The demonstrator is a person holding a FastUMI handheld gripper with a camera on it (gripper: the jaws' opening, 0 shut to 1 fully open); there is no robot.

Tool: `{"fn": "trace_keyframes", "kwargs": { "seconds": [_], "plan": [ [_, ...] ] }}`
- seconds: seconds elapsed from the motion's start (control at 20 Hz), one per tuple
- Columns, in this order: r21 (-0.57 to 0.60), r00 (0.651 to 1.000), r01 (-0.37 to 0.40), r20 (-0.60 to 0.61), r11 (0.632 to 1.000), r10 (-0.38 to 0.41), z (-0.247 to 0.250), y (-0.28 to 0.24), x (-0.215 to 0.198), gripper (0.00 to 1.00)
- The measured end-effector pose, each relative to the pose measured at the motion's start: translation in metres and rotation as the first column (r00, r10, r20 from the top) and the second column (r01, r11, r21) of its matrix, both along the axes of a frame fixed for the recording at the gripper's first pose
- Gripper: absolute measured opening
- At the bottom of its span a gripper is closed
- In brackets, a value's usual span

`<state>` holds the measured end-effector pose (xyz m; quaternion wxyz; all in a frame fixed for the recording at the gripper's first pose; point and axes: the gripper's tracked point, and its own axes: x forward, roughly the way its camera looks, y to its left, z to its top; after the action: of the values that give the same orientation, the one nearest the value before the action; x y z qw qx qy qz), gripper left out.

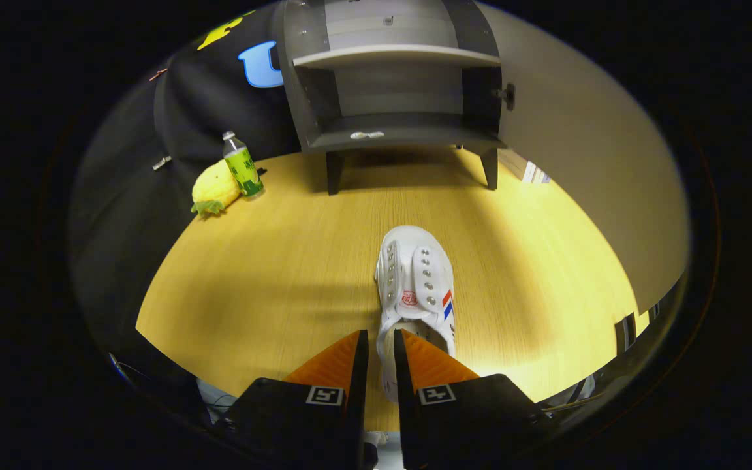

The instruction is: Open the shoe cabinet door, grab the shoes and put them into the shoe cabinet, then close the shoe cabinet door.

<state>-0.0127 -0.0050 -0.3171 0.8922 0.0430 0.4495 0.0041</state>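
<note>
Pale yellow wood-grain covers the table (271,281), and the shoe cabinet (392,85) stands at its far side on short dark legs. Taking that cabinet as the landmark: its door (585,163) is swung wide open to the right, a large pale panel reaching back toward the gripper, with a dark fitting on the hinge side. Inside the cabinet 1 light shelf (395,55) crosses the upper part, and the lower compartment below it has a grey back wall and a dark floor with a small pale mark near its front lip.

Well in front of the cabinet, roughly in line with its middle, a white shoe (415,281) lies on the table with its toe pointing toward the cabinet. It has rows of metal eyelets, a small red badge on the tongue and red and blue stripes on its right side.

The gripper (381,349) sits over the heel end of that shoe. Its 2 fingers (340,362) are drawn close together, leaving a narrow gap in which a strip of the shoe's heel collar shows; both inner faces appear to press on that edge.

To the left of the cabinet, near the table's far left rim, a bottle (242,164) with a green label stands upright, and a yellow pineapple-shaped plush toy (214,189) lies just beside it, touching or almost touching its base.
</note>
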Motion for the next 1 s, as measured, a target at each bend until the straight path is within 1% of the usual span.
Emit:
{"fn": "trace_keyframes", "kwargs": {
  "seconds": [0.15,0.3,0.6,0.75,0.8,0.85,0.9,1.0],
  "plan": [
    [0.006,0.999,0.016,-0.033,1.0,-0.015,-0.023,0.0,0.006,0.27],
    [-0.004,1.0,0.015,-0.013,1.0,-0.016,-0.033,0.003,0.018,0.26],
    [-0.016,0.999,0.022,0.038,1.0,-0.022,-0.038,0.002,0.042,0.26],
    [-0.033,0.998,0.033,0.061,0.999,-0.031,-0.038,0.0,0.044,0.24],
    [-0.03,0.997,0.034,0.067,0.999,-0.031,-0.031,-0.002,0.048,0.24],
    [-0.038,0.997,0.034,0.072,0.999,-0.031,-0.051,-0.003,0.056,0.16],
    [-0.039,0.997,0.034,0.068,0.999,-0.031,-0.039,-0.002,0.048,0.09],
    [-0.053,0.998,0.031,0.059,0.998,-0.028,-0.041,-0.003,0.048,0.09]
  ]
}}
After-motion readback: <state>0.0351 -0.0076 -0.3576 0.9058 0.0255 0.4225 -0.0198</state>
